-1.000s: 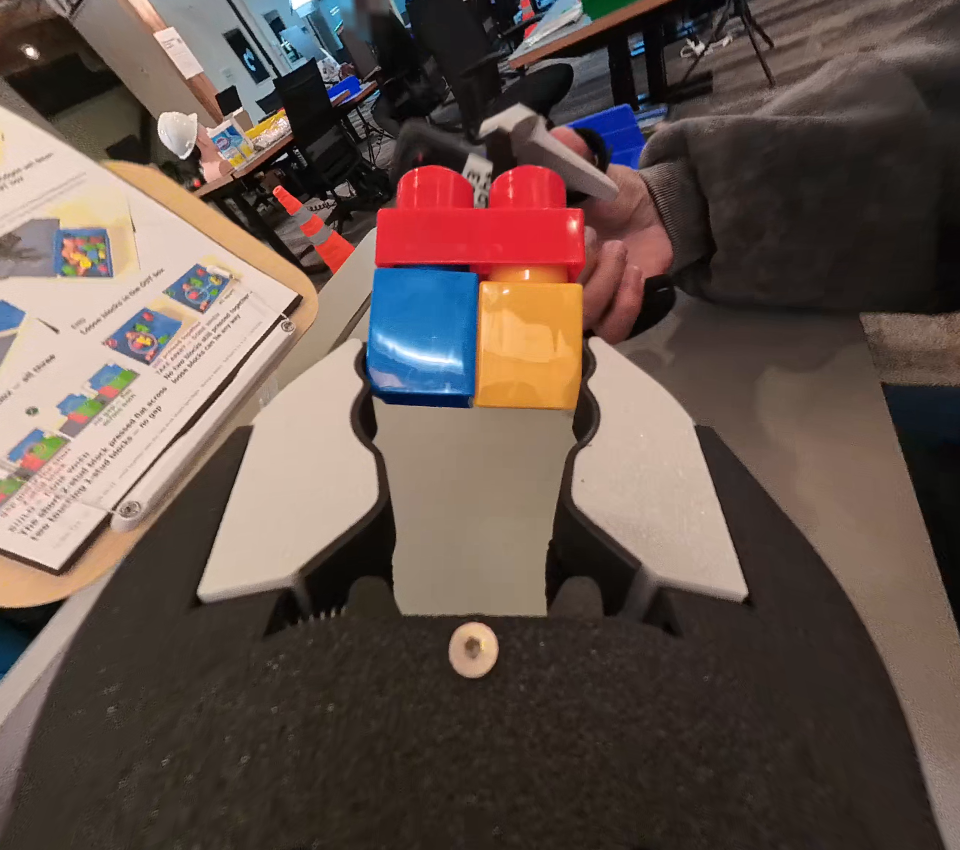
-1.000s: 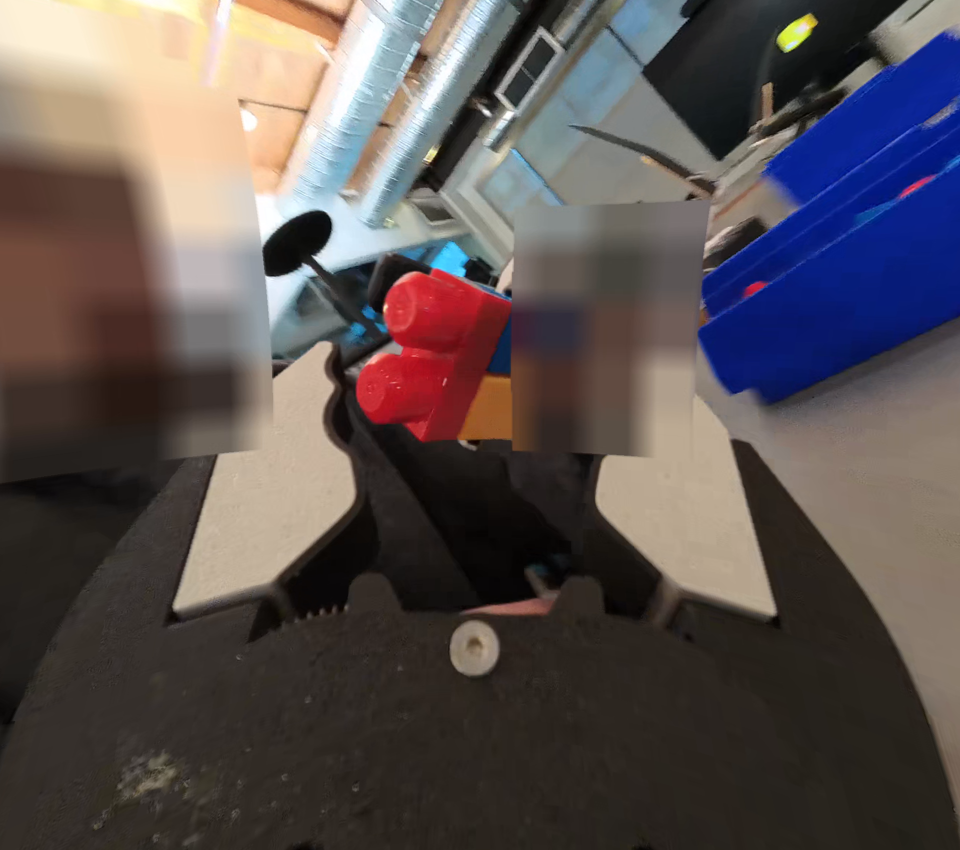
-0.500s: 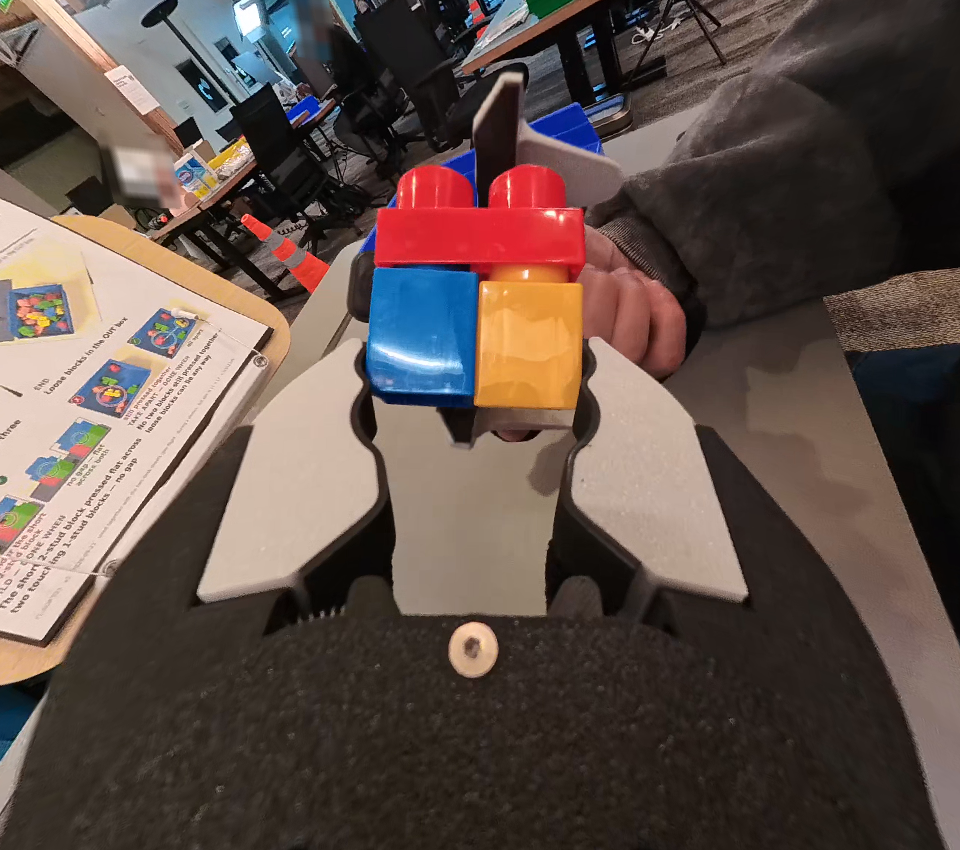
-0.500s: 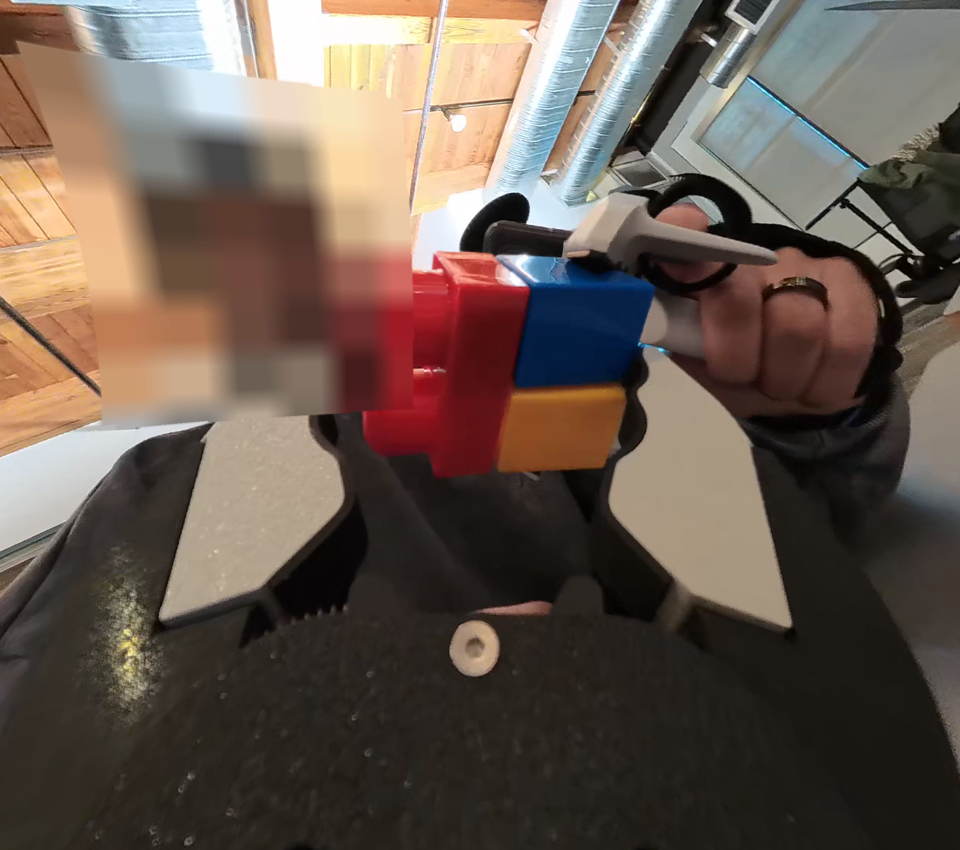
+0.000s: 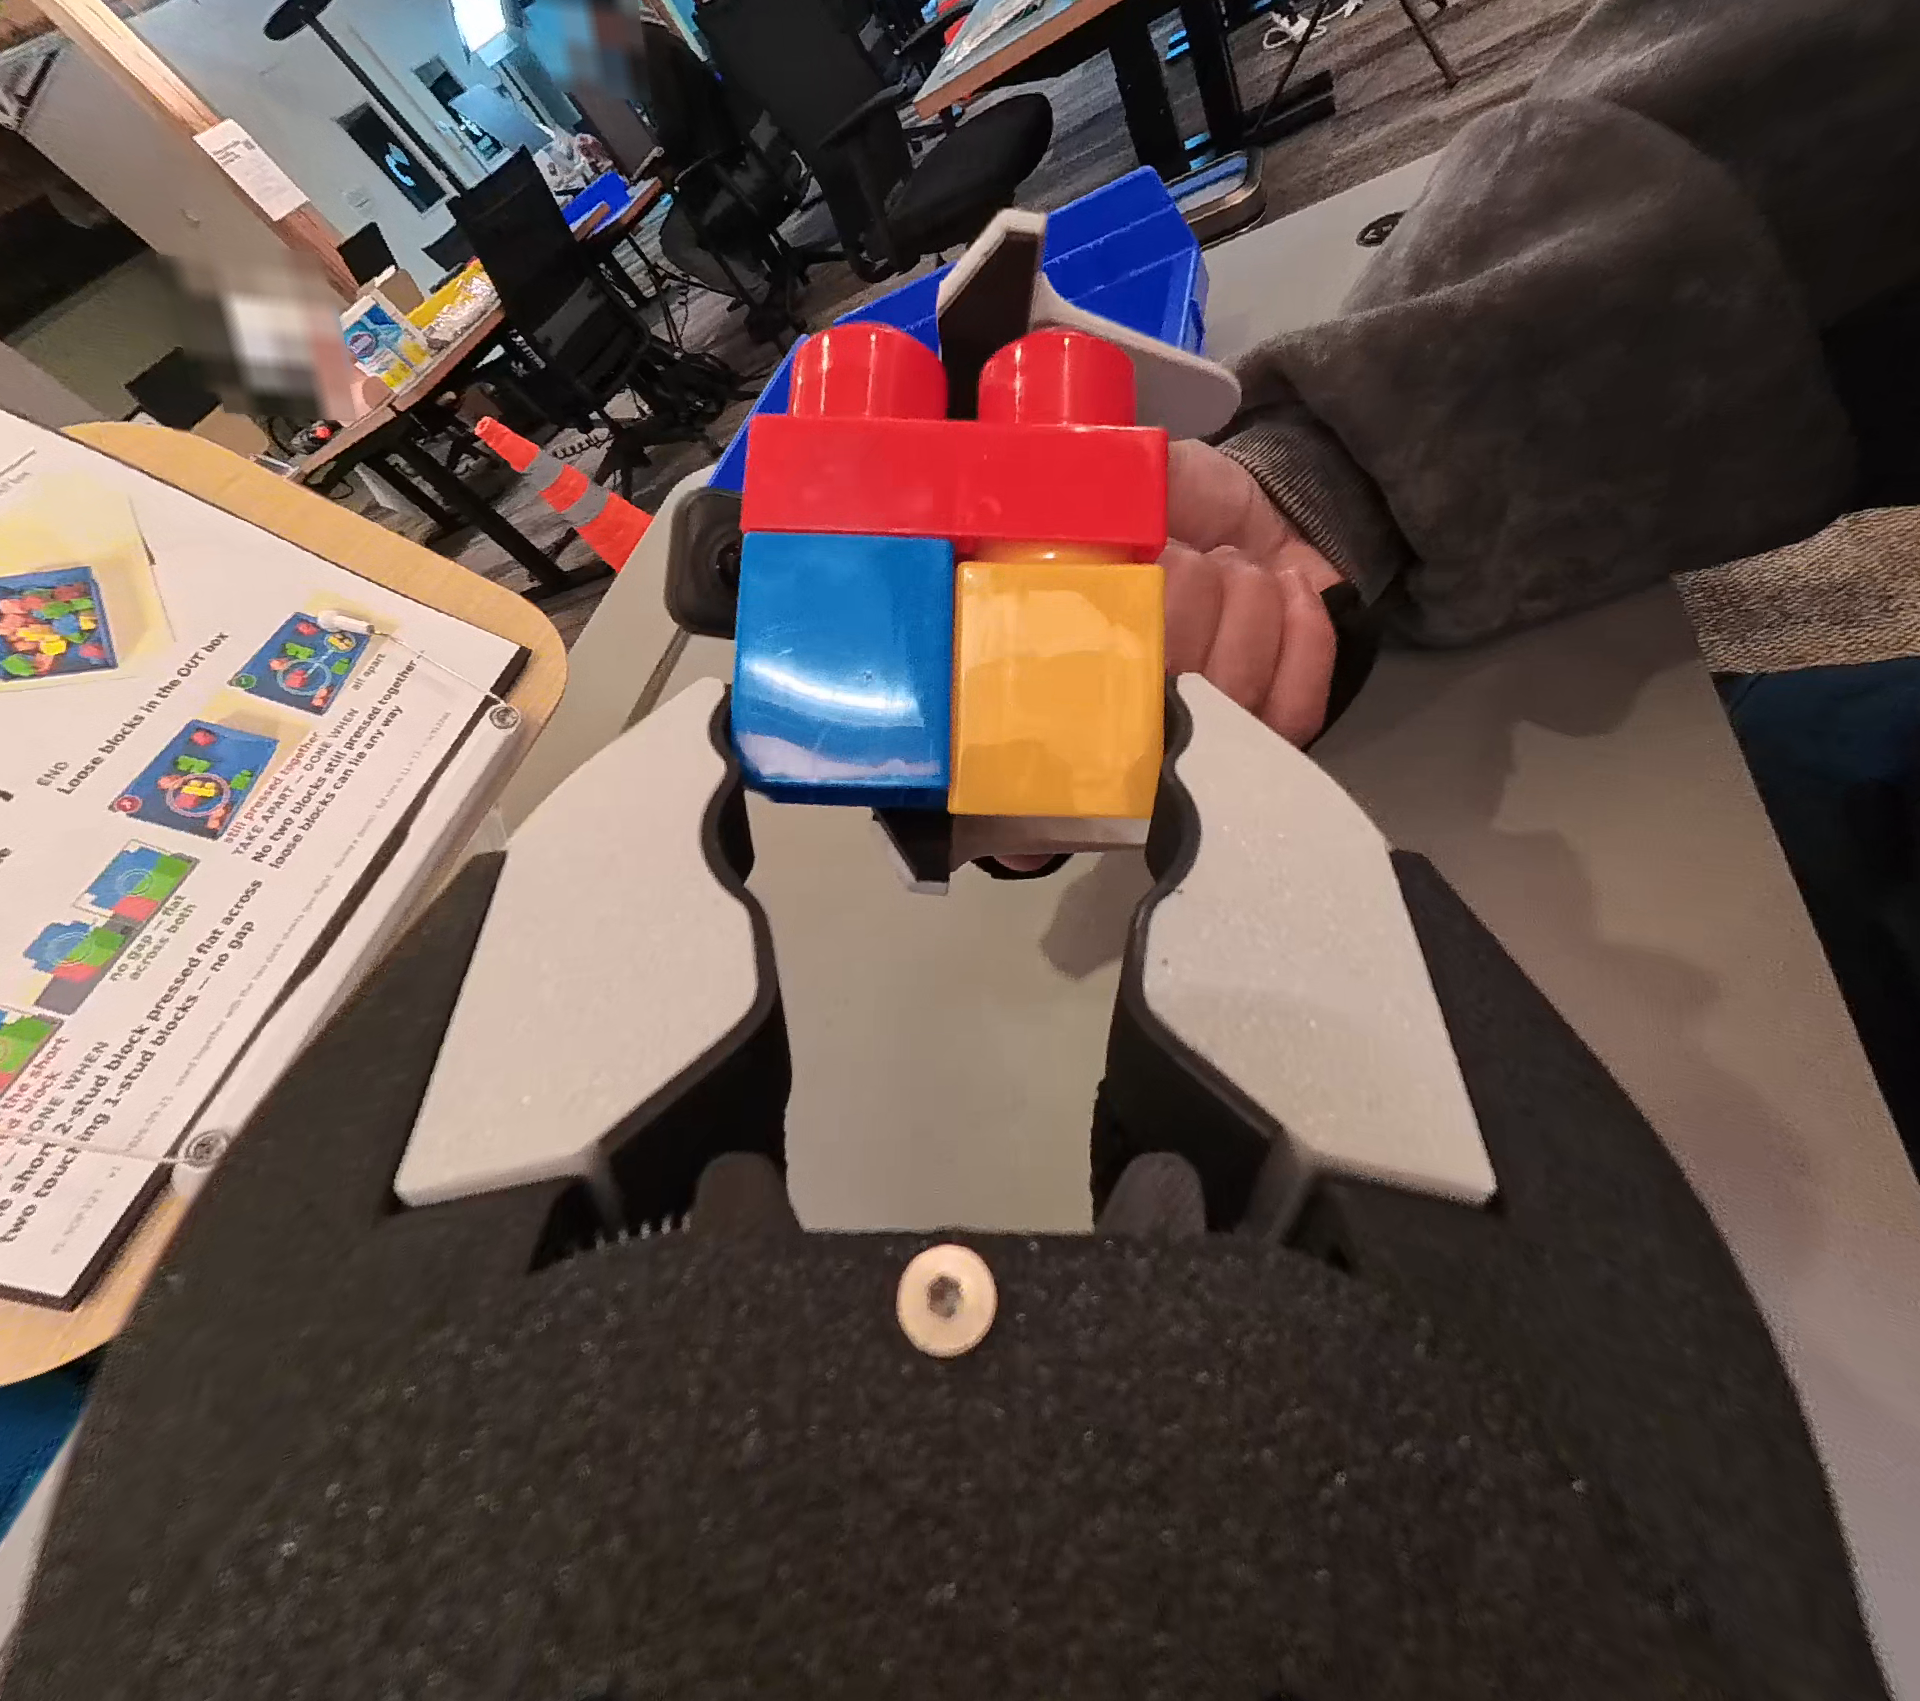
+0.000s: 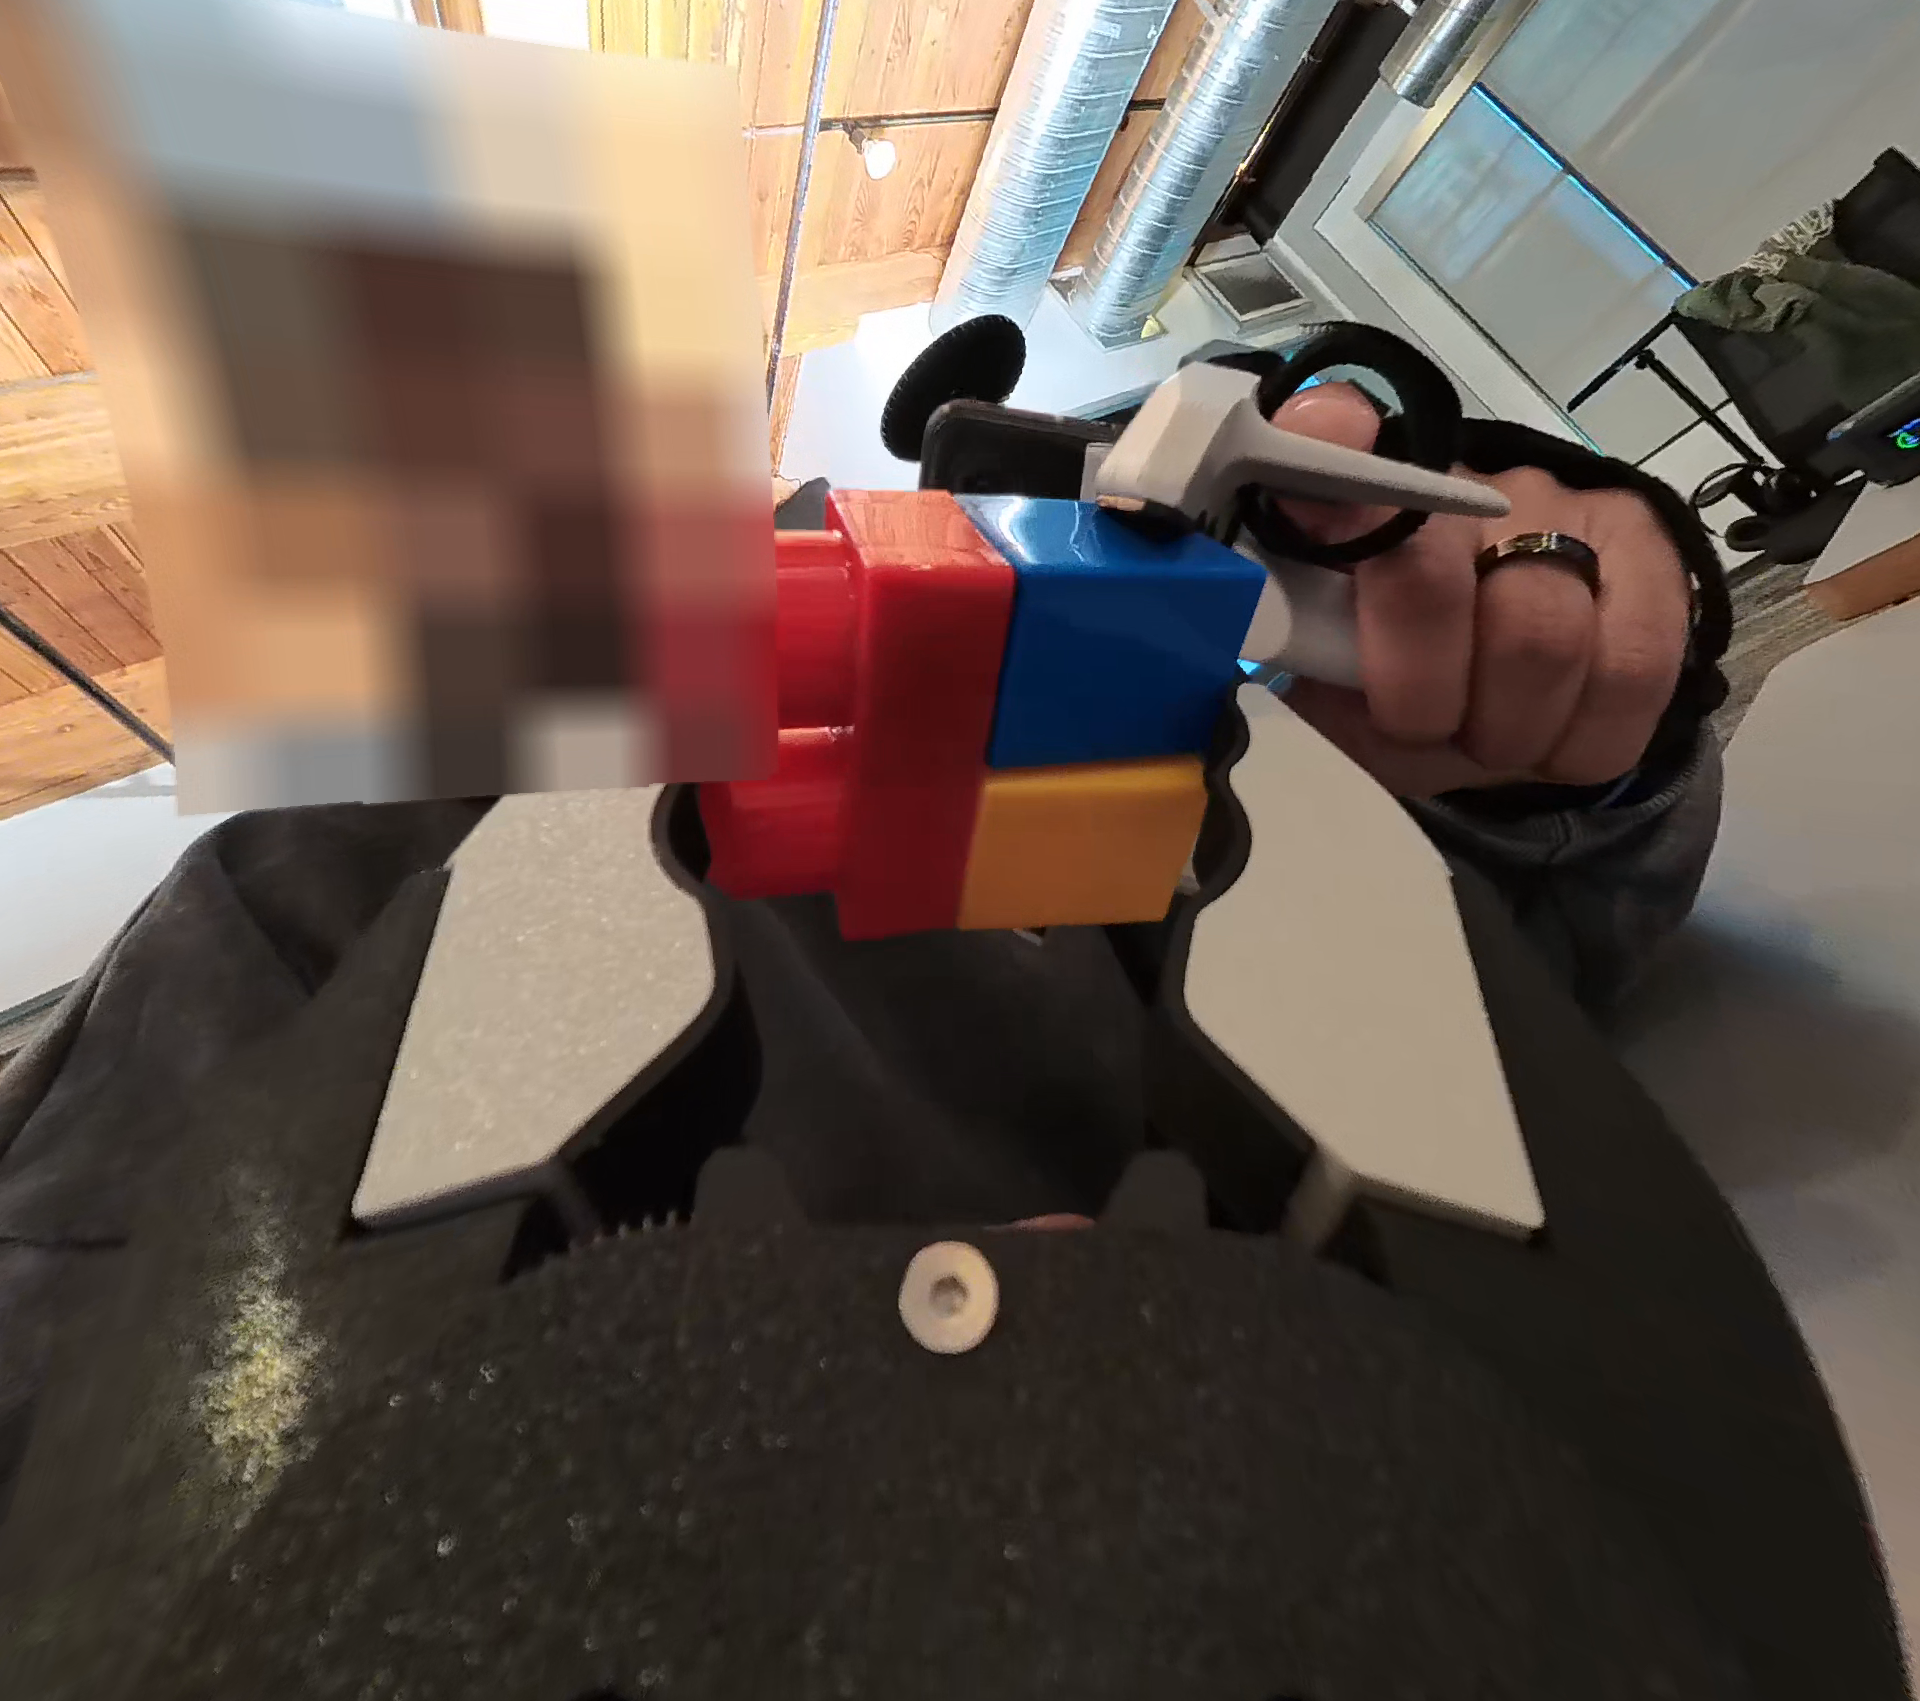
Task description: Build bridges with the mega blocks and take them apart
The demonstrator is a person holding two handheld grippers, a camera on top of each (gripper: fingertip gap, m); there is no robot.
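The right gripper (image 6: 951, 830) had swung in to bracket the bridge (image 5: 951, 602) top-to-bottom, grip uncertain; the left gripper (image 5: 945, 758) clenched its base blocks; separation seemed imminent.

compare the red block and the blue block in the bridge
The red block is wide with two studs and spans the top; the blue block is a single-width cube underneath, beside the yellow block. Red lies flat and low; blue stands taller. Both are glossy plastic, pressed together.

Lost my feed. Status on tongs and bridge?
Left tongs shut on bridge. Right tongs straddle it top and bottom, closure unclear. Held above grey table. Nothing in the way.
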